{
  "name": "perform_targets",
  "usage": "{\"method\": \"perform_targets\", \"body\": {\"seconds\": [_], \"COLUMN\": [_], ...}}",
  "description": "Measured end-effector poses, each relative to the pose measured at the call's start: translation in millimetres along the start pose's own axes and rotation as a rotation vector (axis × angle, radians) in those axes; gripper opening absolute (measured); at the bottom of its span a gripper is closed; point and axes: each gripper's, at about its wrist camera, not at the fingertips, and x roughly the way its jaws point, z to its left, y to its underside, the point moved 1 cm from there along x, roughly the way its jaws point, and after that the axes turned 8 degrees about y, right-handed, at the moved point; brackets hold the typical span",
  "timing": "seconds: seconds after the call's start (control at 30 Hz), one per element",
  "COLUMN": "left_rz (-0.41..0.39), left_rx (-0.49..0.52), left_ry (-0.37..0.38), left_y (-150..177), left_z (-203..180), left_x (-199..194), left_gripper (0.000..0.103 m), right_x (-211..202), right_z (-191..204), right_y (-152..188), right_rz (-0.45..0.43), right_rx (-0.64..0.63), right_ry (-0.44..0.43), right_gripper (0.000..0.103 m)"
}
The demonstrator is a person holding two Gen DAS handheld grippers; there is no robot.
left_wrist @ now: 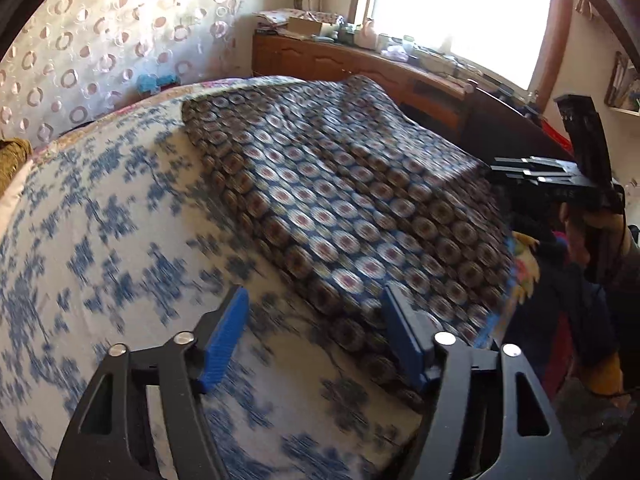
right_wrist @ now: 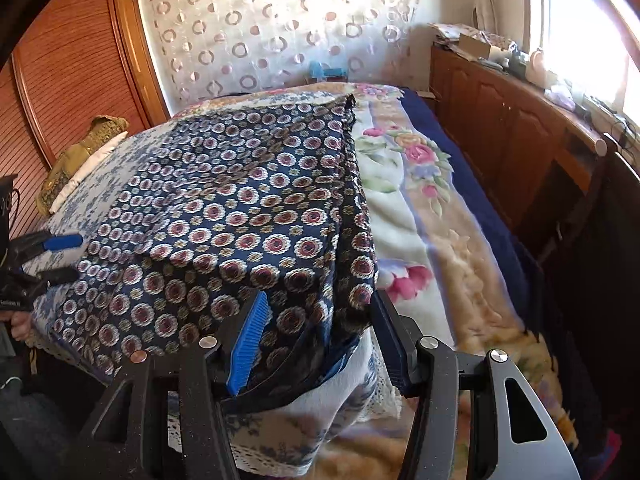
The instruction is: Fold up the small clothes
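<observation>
On the bed (left_wrist: 100, 216), the left hand-held gripper (left_wrist: 316, 340) hovers spread, empty, beside the patterned garment (left_wrist: 340, 200). Only the right view shows the right hand-held gripper (right_wrist: 320, 340) spread around the garment's corner, and the floral blanket (right_wrist: 432, 216)

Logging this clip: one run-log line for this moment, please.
task: fold small clothes | patterned cloth: spread on bed | left hand-held gripper: open, empty | right hand-held gripper: open, at cloth's corner

1 garment (right_wrist: 224, 216); 2 grippers (left_wrist: 316, 344)

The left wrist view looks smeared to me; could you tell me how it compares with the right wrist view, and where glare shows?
Left wrist view: the patterned cloth and bedspread are motion-blurred, the window blown out white. Right wrist view: the cloth's print is sharper, with glare at the window on the right edge.
</observation>
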Motion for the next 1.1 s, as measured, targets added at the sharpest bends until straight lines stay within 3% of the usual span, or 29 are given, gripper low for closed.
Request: {"method": "perform_targets", "body": {"seconds": [0.07, 0.2, 0.37, 0.43, 0.5, 0.67, 0.8, 0.93, 1.1], "left_rz": [0.002, 0.030, 0.040, 0.042, 0.036, -0.034, -0.097, -0.147, -0.172], "left_rx": [-0.005, -0.021, 0.000, 0.007, 0.028, 0.009, 0.042, 0.052, 0.045], "left_ry": [0.007, 0.041, 0.054, 0.068, 0.048, 0.116, 0.122, 0.123, 0.102], "left_y": [5, 16, 20, 21, 19, -6, -40, -77, -107], "left_z": [-7, -17, -28, -32, -35, -35, -40, -37, -25], "left_x": [-3, -3, -2, 0, 1, -16, -27, -27, -16], "left_gripper": [0.066, 0.050, 0.045, 0.022, 0.006, 0.003, 0.003, 0.003, 0.003], "right_x": [-8, -14, -17, -19, -20, -31, -46, -54, -46], "right_z": [5, 20, 29, 31, 35, 45, 55, 65, 73], "right_y": [4, 10, 18, 20, 20, 15, 15, 20, 22], "right_rz": [-0.015, -0.029, -0.046, -0.043, -0.047, -0.077, -0.111, -0.112, -0.093], "right_rx": [0.001, -0.035, -0.040, -0.053, -0.074, -0.101, -0.118, -0.148, -0.195], "right_ry": [-0.013, -0.016, -0.038, -0.049, -0.050, -0.082, -0.118, -0.178, -0.188], "right_gripper": [0.055, 0.055, 0.056, 0.056, 0.056, 0.056, 0.063, 0.063, 0.064]}}
